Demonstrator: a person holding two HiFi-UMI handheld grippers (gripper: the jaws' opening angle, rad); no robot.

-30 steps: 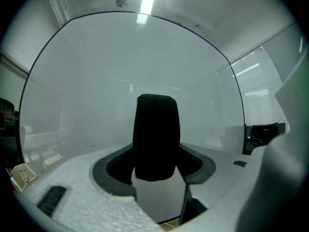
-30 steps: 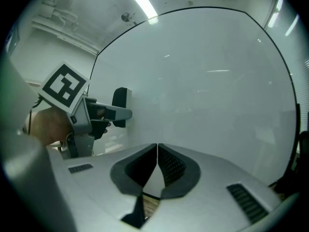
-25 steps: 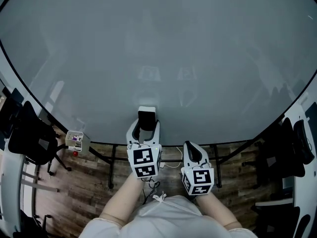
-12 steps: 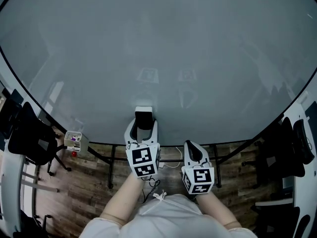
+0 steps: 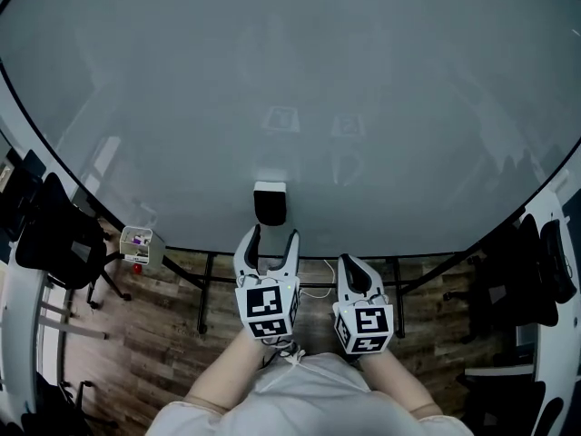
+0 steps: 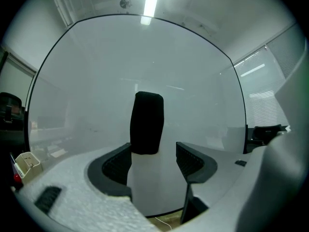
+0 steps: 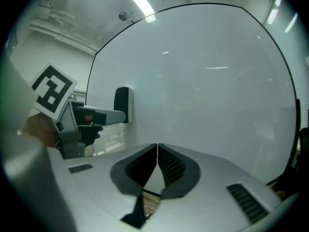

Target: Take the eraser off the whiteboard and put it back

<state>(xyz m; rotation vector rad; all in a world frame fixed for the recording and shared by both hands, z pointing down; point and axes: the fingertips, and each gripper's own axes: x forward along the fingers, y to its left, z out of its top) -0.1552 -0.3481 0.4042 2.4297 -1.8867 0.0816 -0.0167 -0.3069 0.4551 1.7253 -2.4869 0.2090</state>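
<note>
Eraser (image 5: 270, 204) is back on the whiteboard (image 5: 290, 80), upright and low on its face, near the bottom edge. A second ago my left gripper (image 5: 272, 237) had a jaw on each side of it. Now I have drawn that gripper back toward me, so its tips stand just short of the eraser and no longer around it. The jaws are opening and spread wide, and nothing presses on the pads. In the left gripper view the eraser shows in the gap between them, but it lies ahead, on the board. In the right gripper view my left gripper points level at the eraser from the left.

My right gripper (image 5: 350, 263) is where it was a second ago, just beside the left one and nearer to me. Its jaws are pressed together with nothing between them.

Off to the left, a small box (image 5: 136, 243) sits by the board's lower edge, in much the same place as before.
</note>
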